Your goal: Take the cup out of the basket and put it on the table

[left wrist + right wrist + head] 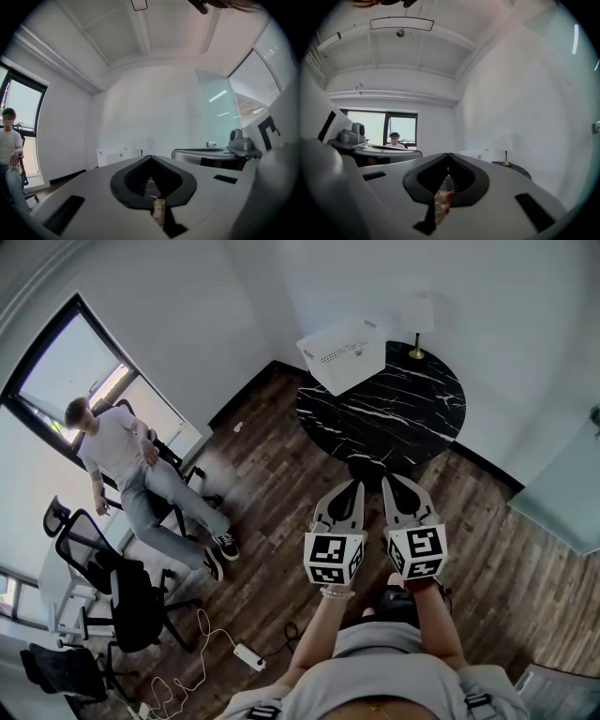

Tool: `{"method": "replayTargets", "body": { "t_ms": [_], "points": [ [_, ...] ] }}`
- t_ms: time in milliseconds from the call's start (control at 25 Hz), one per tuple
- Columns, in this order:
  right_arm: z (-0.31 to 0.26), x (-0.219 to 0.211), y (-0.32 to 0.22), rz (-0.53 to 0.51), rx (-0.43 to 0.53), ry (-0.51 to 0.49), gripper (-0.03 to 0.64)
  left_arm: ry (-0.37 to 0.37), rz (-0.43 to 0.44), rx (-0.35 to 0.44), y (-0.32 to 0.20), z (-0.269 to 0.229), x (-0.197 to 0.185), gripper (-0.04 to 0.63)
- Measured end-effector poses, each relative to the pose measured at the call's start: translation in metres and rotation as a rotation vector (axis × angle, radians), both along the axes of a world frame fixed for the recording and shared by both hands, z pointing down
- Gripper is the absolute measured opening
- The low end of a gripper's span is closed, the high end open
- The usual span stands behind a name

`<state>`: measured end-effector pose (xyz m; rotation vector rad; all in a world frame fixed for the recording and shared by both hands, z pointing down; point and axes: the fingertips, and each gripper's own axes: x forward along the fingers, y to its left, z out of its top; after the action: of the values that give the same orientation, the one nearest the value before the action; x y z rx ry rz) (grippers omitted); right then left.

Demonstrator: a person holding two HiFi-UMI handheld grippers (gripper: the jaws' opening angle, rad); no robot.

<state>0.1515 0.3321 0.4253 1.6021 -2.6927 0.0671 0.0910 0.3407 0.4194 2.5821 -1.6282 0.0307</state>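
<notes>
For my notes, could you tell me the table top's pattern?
Table: black marble, white veins; head view.

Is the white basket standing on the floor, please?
No, the white basket rests on the round black table, near the lamp.

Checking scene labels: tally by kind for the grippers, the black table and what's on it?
Grippers: 2 (left gripper, right gripper)
table: 1
basket: 1
lamp: 1
Total: 5
</notes>
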Motion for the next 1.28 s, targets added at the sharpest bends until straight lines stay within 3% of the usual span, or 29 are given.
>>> {"method": "replayTargets", "body": {
  "t_ms": [720,1280],
  "points": [
    [-0.009,0.031,-0.085,-0.166,-0.02,-0.048,0.011,-0.002,-0.141,-0.014,-0.081,-0.006,0.039,0.006],
    [0.005,0.072,-0.122,-0.15,-0.055,-0.071,0.011,-0.009,-0.13,-0.039,-0.122,0.005,0.08,0.006]
  ]
}}
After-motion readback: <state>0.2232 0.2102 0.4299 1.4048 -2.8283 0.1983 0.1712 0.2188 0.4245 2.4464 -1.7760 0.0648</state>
